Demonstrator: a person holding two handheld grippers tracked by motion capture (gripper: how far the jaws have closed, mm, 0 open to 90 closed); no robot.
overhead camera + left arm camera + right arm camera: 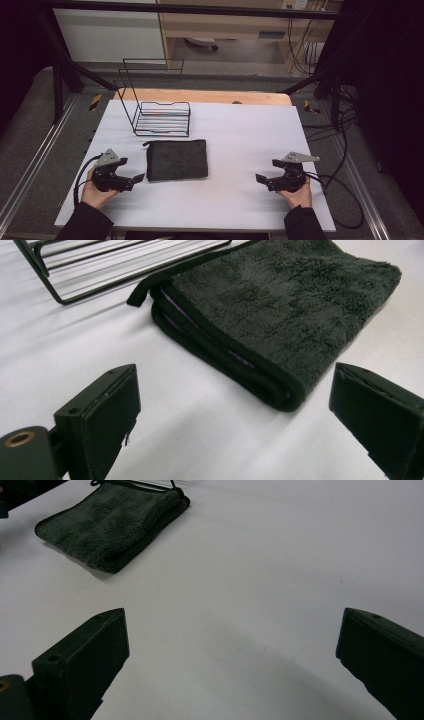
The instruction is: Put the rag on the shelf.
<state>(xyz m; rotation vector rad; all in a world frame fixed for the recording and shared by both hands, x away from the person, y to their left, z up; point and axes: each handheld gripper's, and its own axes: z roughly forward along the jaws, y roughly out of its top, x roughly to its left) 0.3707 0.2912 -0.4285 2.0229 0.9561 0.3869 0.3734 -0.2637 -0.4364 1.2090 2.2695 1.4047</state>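
Observation:
A folded dark grey towel (177, 159) lies flat on the white table, left of centre. Its folded edge (235, 365) faces my left gripper, and it lies farther off in the right gripper view (110, 525). My left gripper (131, 170) rests on the table just left of the towel, open, with nothing between its jaws (230, 430). Over at the right of the table my right gripper (265, 171) is open too, pointing toward the towel across bare table (230, 655).
A black wire rack (161, 112) with a tall wire back stands behind the towel; its base (100, 270) shows in the left gripper view. The white table top (240, 135) ends at a wooden strip at the back. Cables trail off the right edge.

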